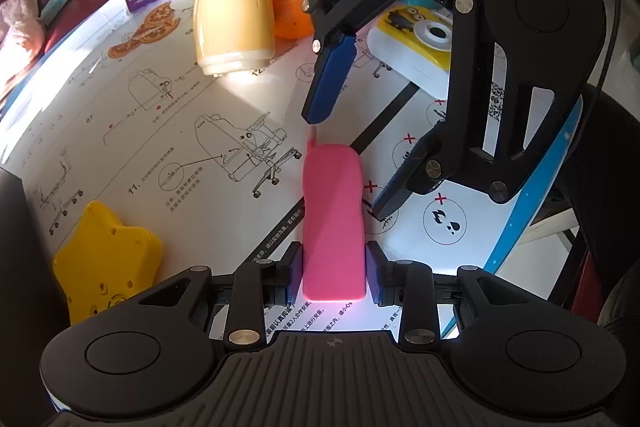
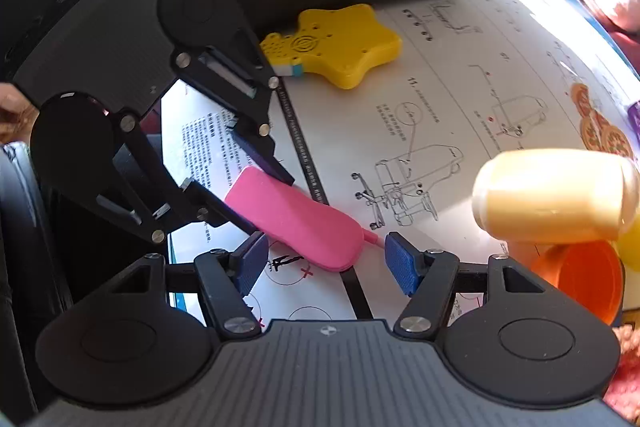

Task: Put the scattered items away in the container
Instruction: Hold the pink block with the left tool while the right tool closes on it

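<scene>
Phone-shaped toy: lay on the instruction sheet, near end between the left gripper pads, touching both.
Right gripper: at the toy's far end, w/ one finger each side, not touching (antenna tip just beside one pad).
Star-shaped toy: left of the phone toy in left wrist view, on same sheet.
Jug: behind, well apart.
Cup: right of jug, partly behind it.
Camera toy: far right, behind right gripper.

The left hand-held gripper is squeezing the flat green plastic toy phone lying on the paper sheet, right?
Not quite: the toy phone is pink, not green. The left wrist view shows the left hand-held gripper squeezing the flat pink plastic toy phone as it lies on the printed paper sheet.
</scene>
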`<state>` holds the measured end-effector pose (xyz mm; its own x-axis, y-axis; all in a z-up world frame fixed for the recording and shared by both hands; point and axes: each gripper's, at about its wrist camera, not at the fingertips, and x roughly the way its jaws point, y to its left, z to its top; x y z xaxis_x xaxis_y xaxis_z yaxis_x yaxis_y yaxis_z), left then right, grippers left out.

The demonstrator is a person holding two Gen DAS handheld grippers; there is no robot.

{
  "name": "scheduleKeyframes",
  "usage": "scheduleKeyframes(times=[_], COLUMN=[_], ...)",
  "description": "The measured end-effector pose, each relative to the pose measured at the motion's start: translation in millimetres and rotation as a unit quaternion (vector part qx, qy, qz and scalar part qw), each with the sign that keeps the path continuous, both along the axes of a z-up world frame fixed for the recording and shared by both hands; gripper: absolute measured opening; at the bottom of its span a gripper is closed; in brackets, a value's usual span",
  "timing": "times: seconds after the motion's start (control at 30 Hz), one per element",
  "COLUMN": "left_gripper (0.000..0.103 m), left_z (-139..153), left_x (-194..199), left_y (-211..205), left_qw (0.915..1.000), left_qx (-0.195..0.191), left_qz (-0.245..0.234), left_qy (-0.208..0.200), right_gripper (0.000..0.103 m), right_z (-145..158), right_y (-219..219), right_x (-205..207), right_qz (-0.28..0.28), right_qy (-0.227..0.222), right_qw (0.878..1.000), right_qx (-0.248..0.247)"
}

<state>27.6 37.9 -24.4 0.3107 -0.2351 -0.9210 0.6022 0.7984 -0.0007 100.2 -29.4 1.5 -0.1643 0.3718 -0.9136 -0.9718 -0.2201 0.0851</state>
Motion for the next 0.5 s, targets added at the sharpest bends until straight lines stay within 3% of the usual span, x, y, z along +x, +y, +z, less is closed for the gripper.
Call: scheduleKeyframes(times=[0.2, 0.4, 0.5], left_gripper=[0.047, 0.043, 0.046], left_z=[-2, -3, -4], left_x=[-1, 5, 12], left_y=[7, 11, 15], left_qw=[0.9998, 0.9996, 0.9985], left_qx=[0.012, 0.006, 0.006], left_qz=[0.012, 0.026, 0.054], left_qy=[-0.005, -0.004, -0.003], right_gripper=[0.068, 0.06, 0.047], right_z=[-8, -17, -15], right_y=[13, 25, 25], right_x=[-17, -17, -16], right_qz=[0.092, 0.1, 0.086], right_qy=[-0.027, -0.038, -0.045], right_qw=[0.995, 0.993, 0.994], right_qx=[-0.024, -0.039, -0.043])
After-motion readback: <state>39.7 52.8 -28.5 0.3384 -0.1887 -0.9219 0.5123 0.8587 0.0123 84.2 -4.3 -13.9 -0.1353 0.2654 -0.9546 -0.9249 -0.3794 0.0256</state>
